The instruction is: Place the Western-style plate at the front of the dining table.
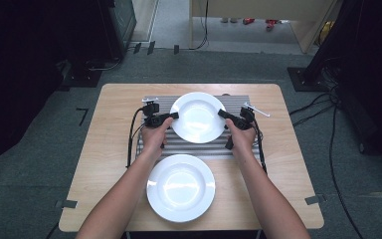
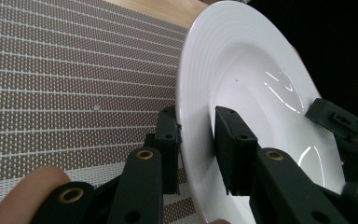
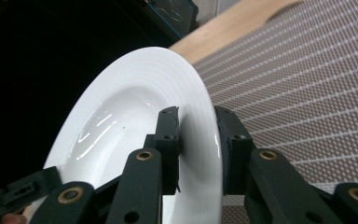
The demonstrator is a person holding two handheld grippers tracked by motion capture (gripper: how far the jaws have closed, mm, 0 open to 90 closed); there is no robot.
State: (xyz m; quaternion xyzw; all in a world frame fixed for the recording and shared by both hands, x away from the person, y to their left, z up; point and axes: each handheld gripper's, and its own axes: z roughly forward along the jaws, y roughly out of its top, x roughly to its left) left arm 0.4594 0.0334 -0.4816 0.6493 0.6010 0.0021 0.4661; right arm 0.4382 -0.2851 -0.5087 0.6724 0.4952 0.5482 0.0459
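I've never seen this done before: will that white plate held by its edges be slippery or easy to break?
Probably slippery: the held plate looks glossy, with bright reflections. It seems stiff, keeping its shape between the left claw and right claw, each clamped on its rim. Likely fragile if dropped on the table, since it looks like ceramic.

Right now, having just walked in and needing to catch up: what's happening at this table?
A person holds a white plate by opposite rims, the left gripper and the right gripper each clamped on an edge, above a striped mat. A second white plate lies on the wooden table, nearer the person.
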